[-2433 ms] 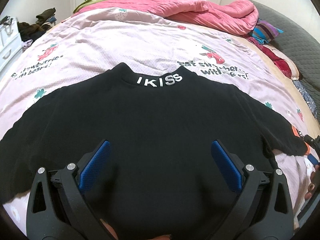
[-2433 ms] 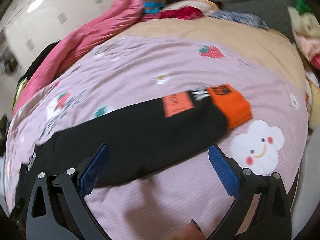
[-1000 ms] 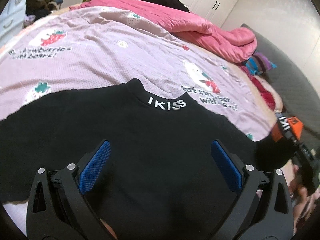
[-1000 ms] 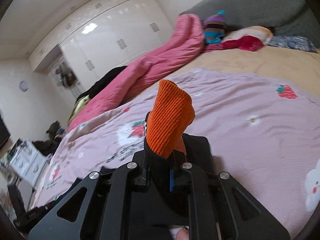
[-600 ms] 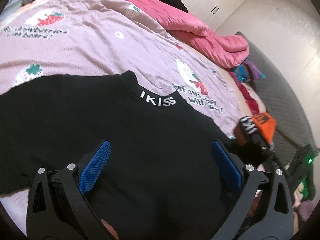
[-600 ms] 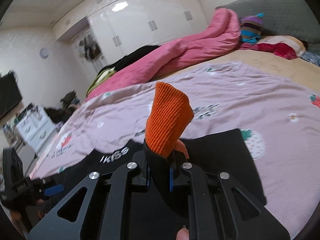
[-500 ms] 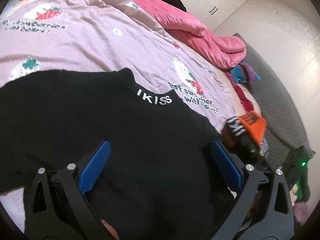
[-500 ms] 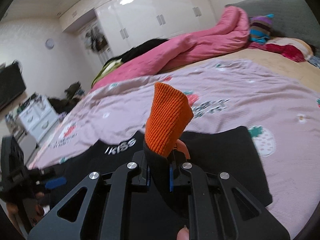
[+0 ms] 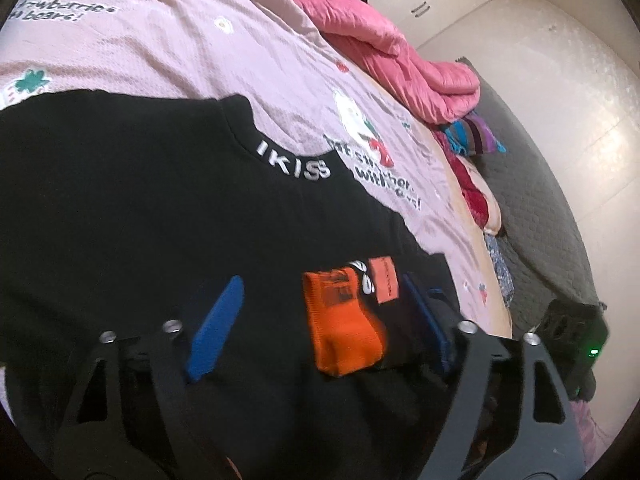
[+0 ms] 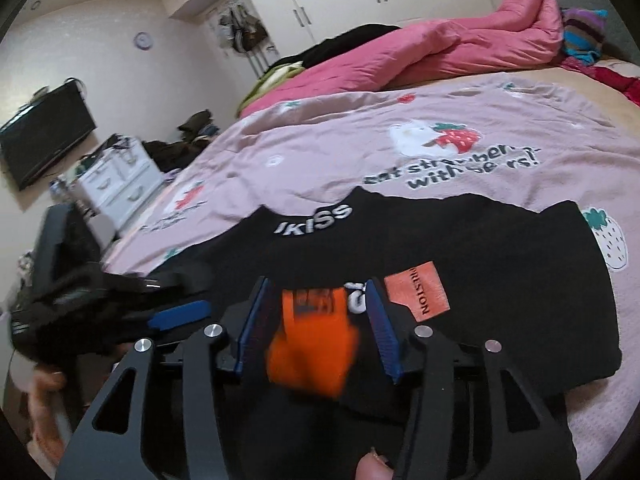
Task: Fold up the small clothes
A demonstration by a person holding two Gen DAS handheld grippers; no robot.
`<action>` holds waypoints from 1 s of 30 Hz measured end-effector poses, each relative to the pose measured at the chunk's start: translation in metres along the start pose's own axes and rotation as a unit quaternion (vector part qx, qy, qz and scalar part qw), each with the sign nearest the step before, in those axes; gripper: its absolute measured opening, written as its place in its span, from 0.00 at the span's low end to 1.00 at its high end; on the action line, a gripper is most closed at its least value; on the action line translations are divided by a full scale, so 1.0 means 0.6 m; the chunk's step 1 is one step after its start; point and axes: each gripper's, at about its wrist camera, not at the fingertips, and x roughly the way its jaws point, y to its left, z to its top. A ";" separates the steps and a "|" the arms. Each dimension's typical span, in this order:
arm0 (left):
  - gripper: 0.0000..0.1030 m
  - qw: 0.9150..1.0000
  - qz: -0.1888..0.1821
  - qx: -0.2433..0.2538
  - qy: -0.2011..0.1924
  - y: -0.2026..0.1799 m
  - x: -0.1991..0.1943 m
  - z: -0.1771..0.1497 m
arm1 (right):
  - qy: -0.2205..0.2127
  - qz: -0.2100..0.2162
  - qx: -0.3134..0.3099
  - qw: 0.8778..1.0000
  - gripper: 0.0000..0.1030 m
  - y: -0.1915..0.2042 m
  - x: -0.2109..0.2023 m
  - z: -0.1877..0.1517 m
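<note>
A black top (image 9: 132, 208) with "IKISS" on its collar lies flat on the pink bed cover (image 9: 160, 44). Its right sleeve, with an orange cuff (image 9: 342, 322) and an orange label (image 9: 383, 280), is folded across the body. My left gripper (image 9: 320, 320) is open above the top, the cuff lying between its blue pads. In the right wrist view the top (image 10: 500, 264) shows too. My right gripper (image 10: 316, 320) stands open around the orange cuff (image 10: 312, 340), which lies loose between its pads. The left gripper (image 10: 180, 312) shows at the left there.
A rumpled pink duvet (image 9: 400, 56) lies at the far side of the bed with striped and red clothes (image 9: 472, 140) beside a grey headboard (image 9: 532, 216). In the right wrist view a white drawer unit (image 10: 116, 184) and a wall TV (image 10: 44, 136) stand left of the bed.
The right gripper carried the orange-cuffed sleeve over the top's body, lowered it and opened, letting it go. The left gripper stayed open over the top.
</note>
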 end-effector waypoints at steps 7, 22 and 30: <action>0.47 0.998 -0.019 0.012 0.055 -0.021 0.059 -0.025 | -0.031 -0.025 0.028 0.999 0.56 -0.039 -0.057 0.013; 0.04 0.997 -0.010 0.065 0.033 -0.063 0.084 -0.042 | -0.065 -0.065 0.086 0.992 0.56 -0.118 -0.116 0.025; 0.03 0.991 -0.022 0.113 -0.072 -0.100 -0.047 -0.005 | -0.073 -0.099 0.082 0.989 0.56 -0.134 -0.124 0.029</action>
